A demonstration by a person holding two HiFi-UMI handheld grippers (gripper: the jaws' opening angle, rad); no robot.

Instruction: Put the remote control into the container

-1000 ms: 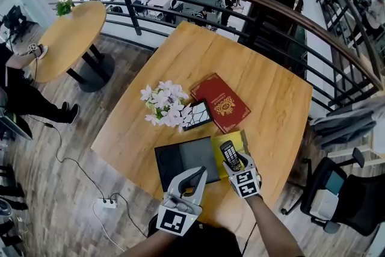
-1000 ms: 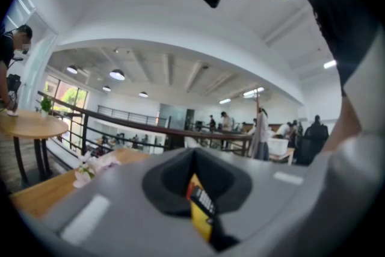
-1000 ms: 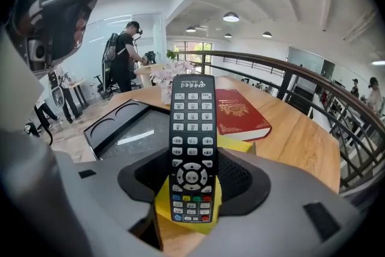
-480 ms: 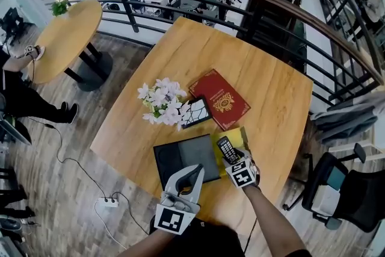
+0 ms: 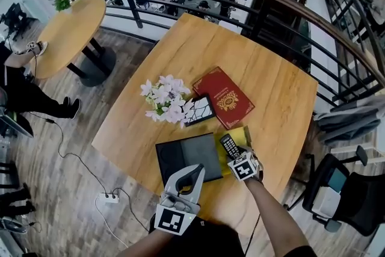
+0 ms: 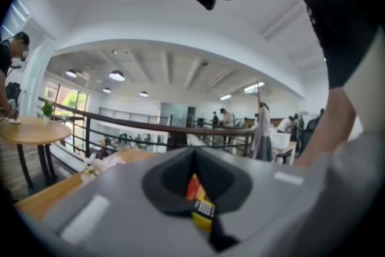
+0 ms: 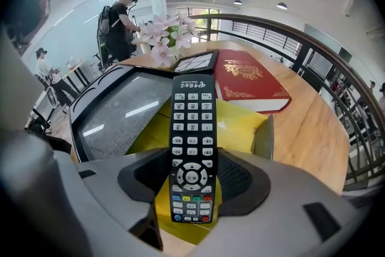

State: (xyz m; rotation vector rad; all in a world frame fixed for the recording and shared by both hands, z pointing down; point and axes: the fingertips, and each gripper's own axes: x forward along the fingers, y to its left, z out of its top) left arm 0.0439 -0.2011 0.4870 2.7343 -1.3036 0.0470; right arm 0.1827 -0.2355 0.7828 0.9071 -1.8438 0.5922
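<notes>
1. The left gripper (image 5: 194, 171) sits at the table's (image 5: 271, 93) near edge, jaws together, nothing between them
2. Just right of it, the right gripper (image 5: 239, 159) is clamped on the near end of the remote control (image 7: 192, 147)
3. The remote points away over the yellow container (image 7: 240, 129), with the dark tray (image 5: 183, 156) just left
4. Farther off lie a red book (image 5: 224, 96) and flowers (image 5: 163, 99)
5. Since half a second ago, the grip and the remote's place over the container are unchanged

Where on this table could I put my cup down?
The table beyond the flowers and book, toward the railing, is bare; so is the strip right of the book. Around the tray and remote it is crowded.
</notes>
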